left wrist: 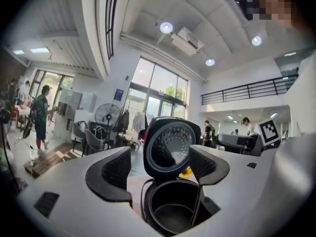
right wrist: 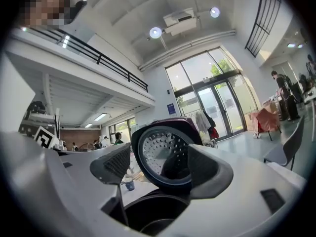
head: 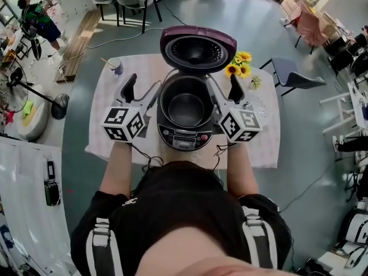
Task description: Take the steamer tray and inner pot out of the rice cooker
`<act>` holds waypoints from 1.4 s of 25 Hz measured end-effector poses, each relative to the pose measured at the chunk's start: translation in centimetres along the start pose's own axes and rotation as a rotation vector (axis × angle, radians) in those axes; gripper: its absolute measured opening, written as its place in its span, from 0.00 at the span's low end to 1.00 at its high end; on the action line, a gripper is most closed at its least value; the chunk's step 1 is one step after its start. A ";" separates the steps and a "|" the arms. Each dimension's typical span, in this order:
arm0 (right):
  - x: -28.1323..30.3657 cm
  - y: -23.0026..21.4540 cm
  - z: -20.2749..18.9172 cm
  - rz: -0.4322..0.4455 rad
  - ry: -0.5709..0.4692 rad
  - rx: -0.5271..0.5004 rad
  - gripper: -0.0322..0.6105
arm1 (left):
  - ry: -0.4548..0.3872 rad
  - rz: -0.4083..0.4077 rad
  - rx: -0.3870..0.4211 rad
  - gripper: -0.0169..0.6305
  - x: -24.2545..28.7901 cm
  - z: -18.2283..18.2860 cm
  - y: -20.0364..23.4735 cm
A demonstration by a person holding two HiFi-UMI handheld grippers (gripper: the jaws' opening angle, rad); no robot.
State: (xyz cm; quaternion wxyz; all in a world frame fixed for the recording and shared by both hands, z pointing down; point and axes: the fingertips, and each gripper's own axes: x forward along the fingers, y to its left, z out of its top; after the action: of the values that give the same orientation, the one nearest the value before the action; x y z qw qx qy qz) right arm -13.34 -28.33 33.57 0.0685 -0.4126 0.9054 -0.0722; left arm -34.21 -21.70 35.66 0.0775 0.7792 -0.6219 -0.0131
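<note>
Head view, cooker (head: 183, 138): we look steeply down on it at mid-table. Its lid (head: 198, 50) is swung up and open at 12 o'clock.
Head view, pot (head: 186, 109): dark and round, seated inside the cooker, its bare floor showing.
Head view, left gripper (head: 141, 91): close beside the cooker at its 9 o'clock, pointing toward 12, with the marker cube nearest us. We cannot tell whether it touches the cooker.
Head view, right gripper (head: 224, 91): mirrors the left one at the cooker's 3 o'clock, also close beside it.
Head view, table (head: 261, 145): covered with a white cloth. Sunflowers (head: 240, 63) lie at the cooker's 1 o'clock and a cup (head: 116, 66) at its 10 o'clock.
Head view, room: grey floor, and a person (head: 37, 19) stands far off at 10 o'clock.
Left gripper view, fingers (left wrist: 116, 169): we see them spread wide, with the ribbed pads pressing on nothing.
Left gripper view, cooker: the upright lid shows in the gap beyond the fingers. The pot's open mouth lies below them at 6 o'clock, still in the cooker.
Left gripper view, background: a standing fan (left wrist: 107, 116) at 9 o'clock, tall windows behind it.
Right gripper view, fingers (right wrist: 111, 164): also spread wide and holding nothing.
Right gripper view, cooker: the lid's dimpled underside fills the gap between the fingers, and the pot's dark rim curves at 6 o'clock.
Right gripper view, background: the cup shows small at 8 o'clock, with glass doors at 1 o'clock.
</note>
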 end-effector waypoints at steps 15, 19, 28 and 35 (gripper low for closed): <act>-3.3 -4.1 -8.8 0.190 0.381 0.697 0.57 | 0.192 -0.315 -0.880 0.55 -1.6 -7.3 0.9; -5.3 -5.4 -13.2 0.165 0.502 0.876 0.55 | 0.328 -0.365 -1.005 0.55 -1.4 -11.0 0.4; -6.4 -5.9 -18.4 0.197 0.642 1.090 0.49 | 0.598 -0.568 -1.199 0.54 -1.2 -16.2 -1.4; -5.6 -6.2 -20.3 0.198 0.634 1.122 0.48 | 0.613 -0.610 -1.196 0.53 -0.1 -17.6 -0.9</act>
State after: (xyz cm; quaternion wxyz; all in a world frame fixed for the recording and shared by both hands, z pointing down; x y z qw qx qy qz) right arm -8.87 -26.59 54.99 0.0094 -0.1874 0.7404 -0.6454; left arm -31.28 -19.57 52.87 0.6521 0.7109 -0.2145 -0.1526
